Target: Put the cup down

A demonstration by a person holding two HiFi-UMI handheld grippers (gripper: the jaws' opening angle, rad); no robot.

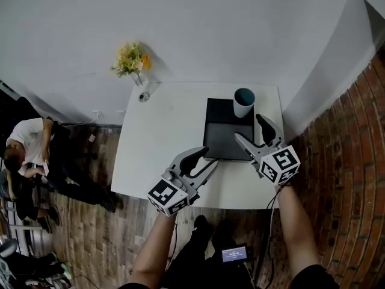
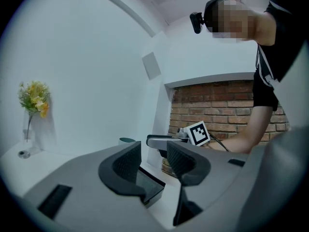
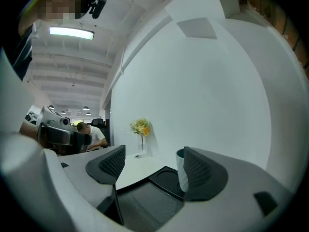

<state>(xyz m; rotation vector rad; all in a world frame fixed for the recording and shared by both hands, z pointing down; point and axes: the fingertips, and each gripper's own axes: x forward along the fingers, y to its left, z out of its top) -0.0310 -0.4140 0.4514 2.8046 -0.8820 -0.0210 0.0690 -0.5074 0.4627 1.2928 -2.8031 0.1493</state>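
The cup (image 1: pixel 243 102) stands upright on the far right corner of the dark tray (image 1: pixel 227 138), its teal inside facing up, and nothing is touching it. My right gripper (image 1: pixel 251 131) hovers over the tray's right edge just short of the cup. In the right gripper view its tongs are spread wide with only air between them, and the cup (image 3: pixel 180 168) peeks out past the inner side of one jaw. My left gripper (image 1: pixel 204 159) hangs at the tray's near left corner, its tongs a little apart and pinching nothing. The tray lies on the right half of a white table (image 1: pixel 156 149). Well to the tray's far left, a vase of yellow flowers (image 1: pixel 133 59) stands at the table's corner.
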